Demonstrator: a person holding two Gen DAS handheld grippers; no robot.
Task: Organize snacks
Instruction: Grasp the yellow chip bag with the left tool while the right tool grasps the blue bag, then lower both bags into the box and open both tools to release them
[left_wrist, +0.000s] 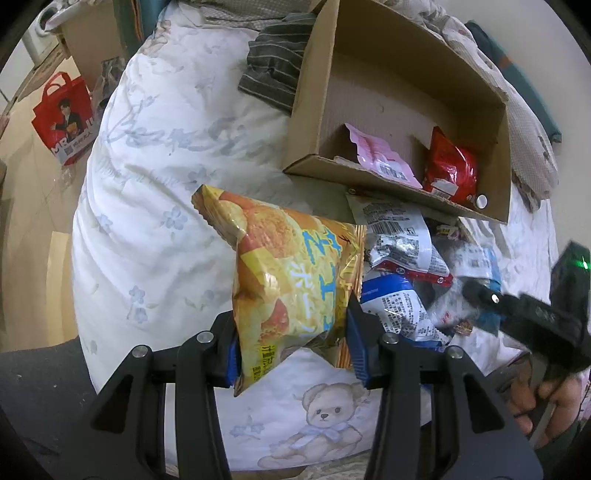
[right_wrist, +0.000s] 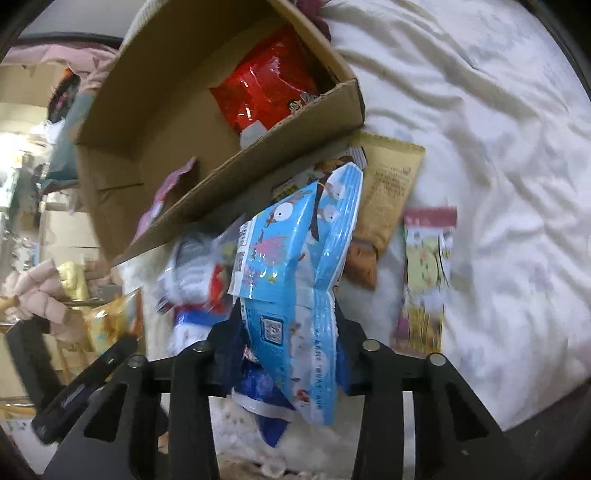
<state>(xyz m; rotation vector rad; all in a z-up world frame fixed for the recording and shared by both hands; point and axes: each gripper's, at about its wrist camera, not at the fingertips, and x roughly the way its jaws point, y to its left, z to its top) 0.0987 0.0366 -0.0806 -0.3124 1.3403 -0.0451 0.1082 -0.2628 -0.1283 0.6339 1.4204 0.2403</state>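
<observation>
Inside one cardboard box (left_wrist: 317, 92), two packets; each tool clamped on one bag: left tool (left_wrist: 291, 332), yellow bag (left_wrist: 288, 280); right tool (right_wrist: 286, 328), blue bag (right_wrist: 295, 280)

One cardboard box (left_wrist: 406, 88), with two packets inside: one pink (left_wrist: 384, 158), one red (left_wrist: 448, 168). Two grippers, each holding one bag: left gripper (left_wrist: 291, 332) on a yellow chip bag (left_wrist: 291, 273), right gripper (right_wrist: 288, 325) on a light blue bag (right_wrist: 295, 280). Loose on the bedding: one tan packet (right_wrist: 388, 188), one yellow-pink packet (right_wrist: 424, 280), roughly three white-blue-red packs (left_wrist: 402, 258), count unclear in the blur.
</observation>
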